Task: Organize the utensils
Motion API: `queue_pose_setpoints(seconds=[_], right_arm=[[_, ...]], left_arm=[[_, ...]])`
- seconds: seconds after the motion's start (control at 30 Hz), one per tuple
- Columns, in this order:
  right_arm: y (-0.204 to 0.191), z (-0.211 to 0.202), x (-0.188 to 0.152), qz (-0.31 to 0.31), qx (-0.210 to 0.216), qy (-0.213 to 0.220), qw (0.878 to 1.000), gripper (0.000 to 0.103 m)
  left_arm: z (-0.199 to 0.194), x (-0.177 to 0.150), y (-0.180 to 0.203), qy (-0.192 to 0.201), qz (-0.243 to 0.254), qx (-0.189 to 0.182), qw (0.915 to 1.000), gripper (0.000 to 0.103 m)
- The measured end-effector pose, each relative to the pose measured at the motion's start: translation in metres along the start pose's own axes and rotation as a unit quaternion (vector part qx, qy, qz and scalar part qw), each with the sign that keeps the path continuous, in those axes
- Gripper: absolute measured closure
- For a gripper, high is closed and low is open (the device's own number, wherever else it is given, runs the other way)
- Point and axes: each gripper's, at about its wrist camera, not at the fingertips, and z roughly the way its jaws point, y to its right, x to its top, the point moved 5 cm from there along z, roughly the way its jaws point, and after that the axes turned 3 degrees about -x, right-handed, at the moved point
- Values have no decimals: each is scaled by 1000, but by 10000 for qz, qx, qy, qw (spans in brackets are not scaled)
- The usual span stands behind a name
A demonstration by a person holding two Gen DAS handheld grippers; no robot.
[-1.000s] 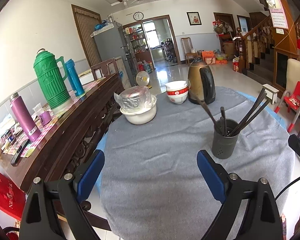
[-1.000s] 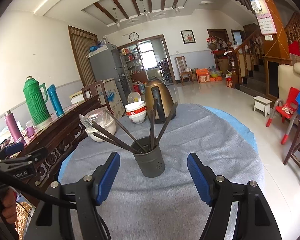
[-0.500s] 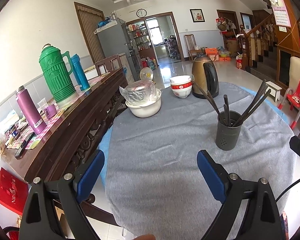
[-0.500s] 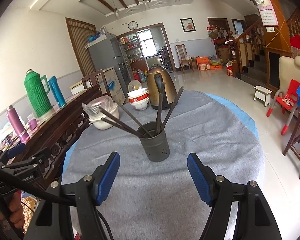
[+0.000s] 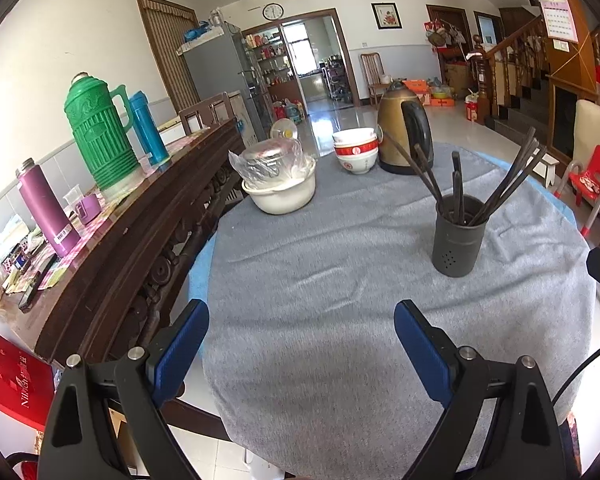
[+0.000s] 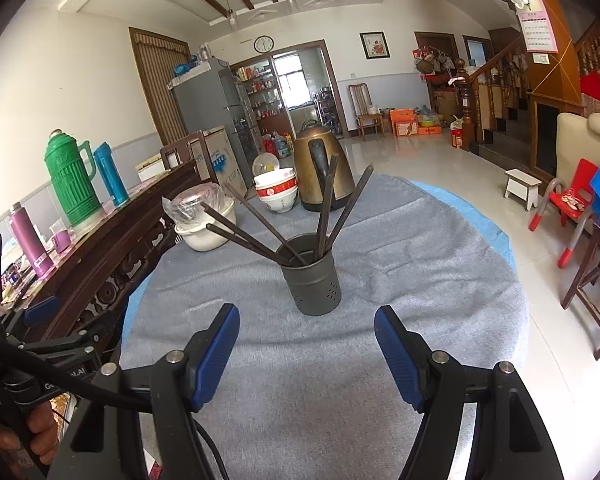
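Note:
A dark grey utensil holder [image 5: 457, 236] stands upright on the grey tablecloth [image 5: 340, 280], holding several dark chopsticks and utensils [image 5: 512, 176] that fan out of its top. In the right wrist view the holder [image 6: 312, 278] stands just ahead of my right gripper [image 6: 306, 334], a little beyond the fingertips, with the utensils [image 6: 256, 224] leaning left and upright. My left gripper [image 5: 302, 334] is open and empty over the near part of the cloth, left of the holder. My right gripper is open and empty.
At the far side of the table stand a brass kettle [image 5: 404, 136], stacked red-and-white bowls [image 5: 356, 152] and a white basin with a bagged lid [image 5: 278, 184]. A wooden sideboard [image 5: 140, 232] on the left carries green, blue and purple flasks. Chairs and a red stool stand right.
Both grippers have drawn back and risen from the table, so the holder looks farther and lower in both views. Both stay open; nothing was grasped.

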Motion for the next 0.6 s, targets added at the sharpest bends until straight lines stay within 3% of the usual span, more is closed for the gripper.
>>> queue_pose_setpoints(seconds=[0.6], right_arm=[[0, 23, 8, 51, 52, -53, 10000, 29]], left_arm=[[23, 0, 6, -235, 50, 3, 9997, 9]])
